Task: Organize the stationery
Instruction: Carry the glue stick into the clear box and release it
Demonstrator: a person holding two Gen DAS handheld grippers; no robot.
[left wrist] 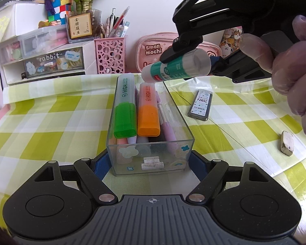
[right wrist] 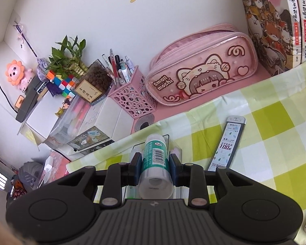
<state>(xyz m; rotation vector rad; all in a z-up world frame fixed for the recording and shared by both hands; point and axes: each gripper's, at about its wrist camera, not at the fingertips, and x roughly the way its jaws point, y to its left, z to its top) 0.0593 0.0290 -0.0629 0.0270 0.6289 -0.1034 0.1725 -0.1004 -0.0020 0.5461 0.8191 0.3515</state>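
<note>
Right claw [right wrist: 155,168] pinches smooth cylindrical glue stick [right wrist: 155,163].

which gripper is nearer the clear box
Left. The left gripper clamps the clear box at its near end; the right gripper hangs above its far end, holding a glue stick.

A home study desk set against a white wall.
A green-and-white checked tablecloth [left wrist: 51,110] covers the desktop; behind it stand a pink perforated pen holder [right wrist: 132,100], a pink "Small mochi" pencil case [right wrist: 202,75], white plastic storage drawers [left wrist: 44,61], illustrated books [right wrist: 275,24] and a potted bamboo plant [right wrist: 71,55].
</note>
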